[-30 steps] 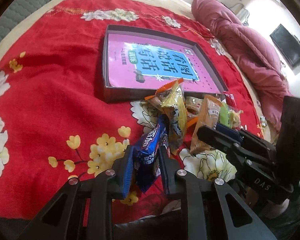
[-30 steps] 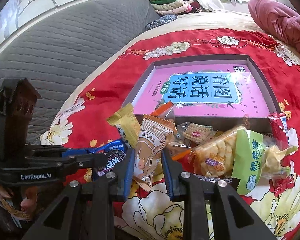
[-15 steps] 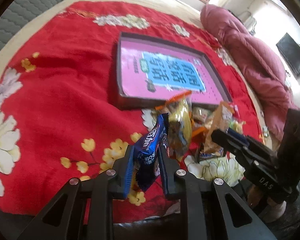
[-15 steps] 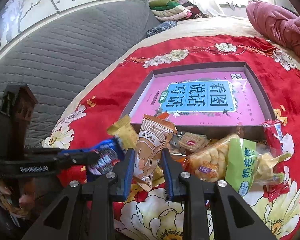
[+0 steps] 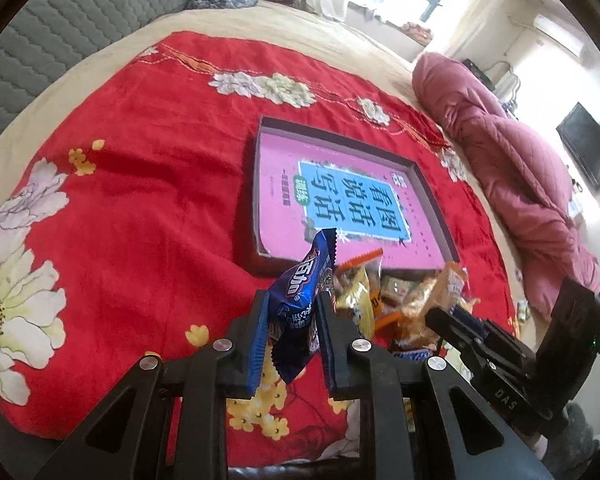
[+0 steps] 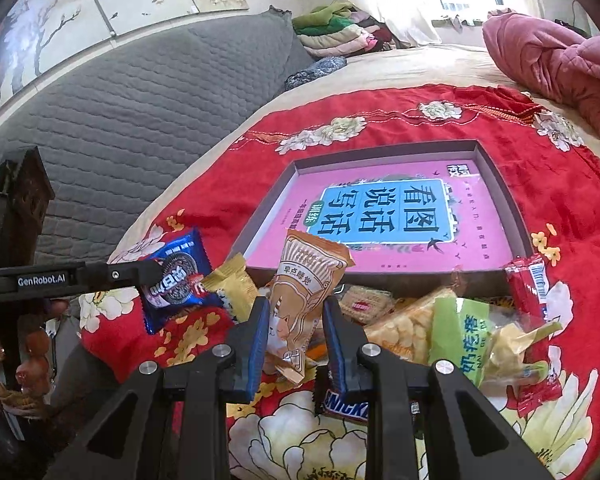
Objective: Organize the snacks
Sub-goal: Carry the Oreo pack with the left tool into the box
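Note:
My left gripper (image 5: pixel 292 308) is shut on a blue Oreo packet (image 5: pixel 304 292) and holds it above the red floral cloth (image 5: pixel 140 200); the packet also shows in the right wrist view (image 6: pixel 176 276). My right gripper (image 6: pixel 294 312) is shut on a tan snack packet (image 6: pixel 304 280), raised over the snack pile (image 6: pixel 440 324). A shallow dark box (image 5: pixel 247 200) lined with a pink book cover lies just beyond the pile; its rim shows in the right wrist view (image 6: pixel 496 184).
The pile holds a yellow packet (image 6: pixel 230 284), a green-labelled puff bag (image 6: pixel 460 328), a red stick packet (image 6: pixel 530 284) and a Snickers bar (image 6: pixel 346 402). A pink quilt (image 5: pixel 512 168) lies at the right. A grey quilted headboard (image 6: pixel 120 120) stands at the left.
Both grippers have risen with their packets. The Oreo packet has lifted off the pile, and the left view has pulled back from the box.

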Action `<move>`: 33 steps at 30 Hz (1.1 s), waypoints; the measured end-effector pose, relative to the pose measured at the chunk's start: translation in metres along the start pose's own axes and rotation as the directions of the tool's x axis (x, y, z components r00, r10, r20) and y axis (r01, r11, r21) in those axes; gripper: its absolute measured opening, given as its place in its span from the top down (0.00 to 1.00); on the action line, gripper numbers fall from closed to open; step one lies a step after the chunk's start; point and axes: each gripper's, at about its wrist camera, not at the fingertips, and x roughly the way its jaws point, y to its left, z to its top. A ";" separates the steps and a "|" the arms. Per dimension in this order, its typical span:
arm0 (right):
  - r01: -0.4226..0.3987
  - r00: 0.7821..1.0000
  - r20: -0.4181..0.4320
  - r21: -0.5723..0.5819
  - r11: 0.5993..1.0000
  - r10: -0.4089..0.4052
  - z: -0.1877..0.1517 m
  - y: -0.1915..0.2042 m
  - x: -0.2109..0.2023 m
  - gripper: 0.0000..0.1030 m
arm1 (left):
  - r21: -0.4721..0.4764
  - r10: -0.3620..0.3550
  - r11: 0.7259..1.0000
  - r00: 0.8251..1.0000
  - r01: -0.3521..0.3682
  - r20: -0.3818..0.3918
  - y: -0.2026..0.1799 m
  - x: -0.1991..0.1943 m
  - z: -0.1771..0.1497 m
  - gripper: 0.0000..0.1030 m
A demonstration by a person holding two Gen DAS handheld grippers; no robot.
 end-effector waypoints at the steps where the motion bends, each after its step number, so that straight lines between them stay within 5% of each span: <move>1: 0.001 1.000 0.003 0.002 1.000 -0.001 0.001 -0.001 -0.001 0.73 | -0.004 -0.001 1.000 1.000 0.001 0.007 0.000 -0.001 0.003 0.77; 33: 0.098 0.979 0.169 0.082 0.992 -0.111 0.047 -0.054 -0.020 0.73 | -0.032 -0.039 0.999 0.997 0.041 0.065 -0.034 0.042 0.061 0.77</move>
